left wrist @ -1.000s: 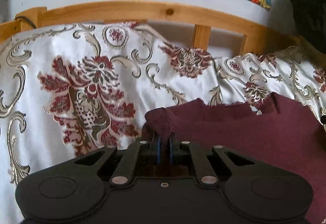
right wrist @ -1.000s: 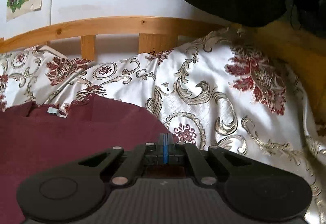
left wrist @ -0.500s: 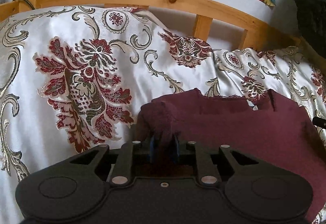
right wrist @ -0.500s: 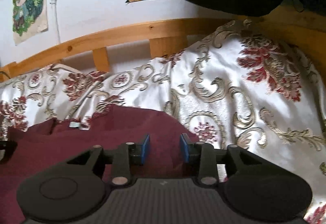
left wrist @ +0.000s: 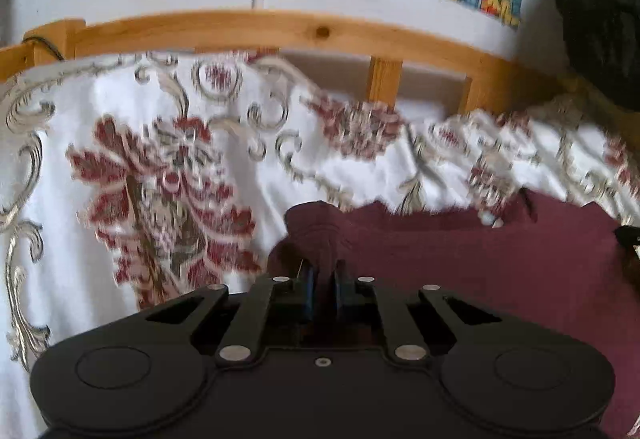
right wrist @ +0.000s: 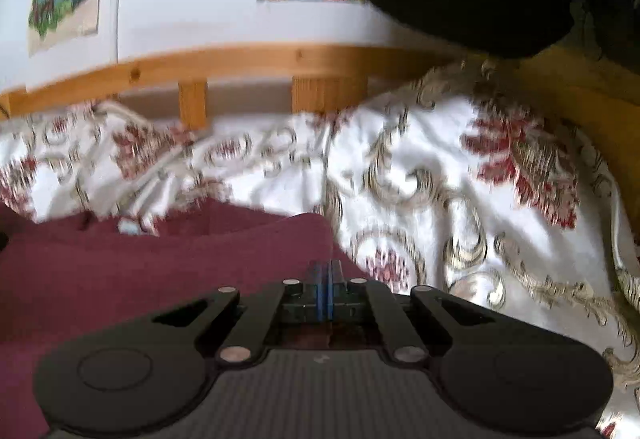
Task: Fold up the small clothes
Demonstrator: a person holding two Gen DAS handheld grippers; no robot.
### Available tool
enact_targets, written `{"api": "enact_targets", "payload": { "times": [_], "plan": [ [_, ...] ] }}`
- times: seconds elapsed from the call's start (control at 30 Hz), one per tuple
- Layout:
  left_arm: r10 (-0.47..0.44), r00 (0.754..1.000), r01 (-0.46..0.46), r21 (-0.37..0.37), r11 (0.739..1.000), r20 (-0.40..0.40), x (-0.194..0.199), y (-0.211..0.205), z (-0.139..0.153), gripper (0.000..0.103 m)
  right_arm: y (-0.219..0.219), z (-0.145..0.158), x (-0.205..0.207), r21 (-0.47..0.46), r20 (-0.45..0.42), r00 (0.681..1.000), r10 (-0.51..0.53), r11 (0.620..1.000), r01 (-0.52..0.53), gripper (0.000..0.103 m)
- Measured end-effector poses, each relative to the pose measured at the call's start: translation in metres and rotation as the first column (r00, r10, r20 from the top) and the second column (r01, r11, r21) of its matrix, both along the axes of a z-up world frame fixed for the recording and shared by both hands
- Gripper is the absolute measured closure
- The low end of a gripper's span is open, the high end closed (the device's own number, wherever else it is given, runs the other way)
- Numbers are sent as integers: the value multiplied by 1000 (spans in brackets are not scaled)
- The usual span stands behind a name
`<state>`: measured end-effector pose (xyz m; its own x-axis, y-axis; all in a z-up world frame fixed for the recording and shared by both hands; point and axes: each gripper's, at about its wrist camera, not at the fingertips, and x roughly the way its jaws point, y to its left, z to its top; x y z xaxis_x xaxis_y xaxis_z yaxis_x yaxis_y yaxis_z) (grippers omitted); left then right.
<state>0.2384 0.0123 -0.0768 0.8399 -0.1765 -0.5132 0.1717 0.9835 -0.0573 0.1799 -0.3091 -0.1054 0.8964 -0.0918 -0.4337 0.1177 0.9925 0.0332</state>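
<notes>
Both grippers have re-clamped after a brief release: our left gripper is closing on the maroon garment corner, our right gripper clenched at its edge, ready to fold.

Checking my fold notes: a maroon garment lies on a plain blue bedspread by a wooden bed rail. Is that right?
Not quite. The bedspread is white with red and gold floral patterns, not plain blue, as the left wrist view shows. The maroon garment does lie on it, by the wooden bed rail.
</notes>
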Motion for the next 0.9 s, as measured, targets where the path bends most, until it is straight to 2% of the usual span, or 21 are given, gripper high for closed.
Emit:
{"api": "enact_targets", "payload": {
  "times": [0.07,0.2,0.27,0.33,0.4,0.53,0.63,0.73,0.8,0.9],
  "plan": [
    [2,999,-1,34,999,-34,3,-1,-8,92,1,-6,3,-14,-31,999,-7,1000,7,100],
    [5,999,0,94,996,-47,2,-6,-11,78,1,-11,5,-27,-64,998,-19,1000,17,100],
    [5,998,0,71,998,-70,2,-4,-10,64,1,-13,4,-24,-71,997,-22,1000,20,100],
    [27,994,-22,48,999,-101,3,-1,-8,36,3,-12,2,-37,-73,997,-24,999,21,100],
    [51,991,-47,33,998,-127,1,3,-6,23,5,-11,0,-51,-75,997,-28,998,24,100],
    [82,981,-87,-21,996,-175,-8,17,7,10,6,-10,-7,-56,-85,996,-39,998,35,99],
    [123,974,-137,-64,988,-191,-21,34,20,4,5,-8,-15,-51,-88,995,-38,998,33,97],
    [171,965,-194,-97,976,-200,-35,50,31,2,1,-3,-26,12,-86,996,-10,1000,12,86],
    [214,953,-239,-99,966,-212,-43,60,35,1,-1,3,-35,53,-82,997,2,999,3,65],
    [264,930,-298,-103,949,-258,-50,69,36,1,1,11,-52,76,-68,997,27,997,-22,44]
  ]
}}
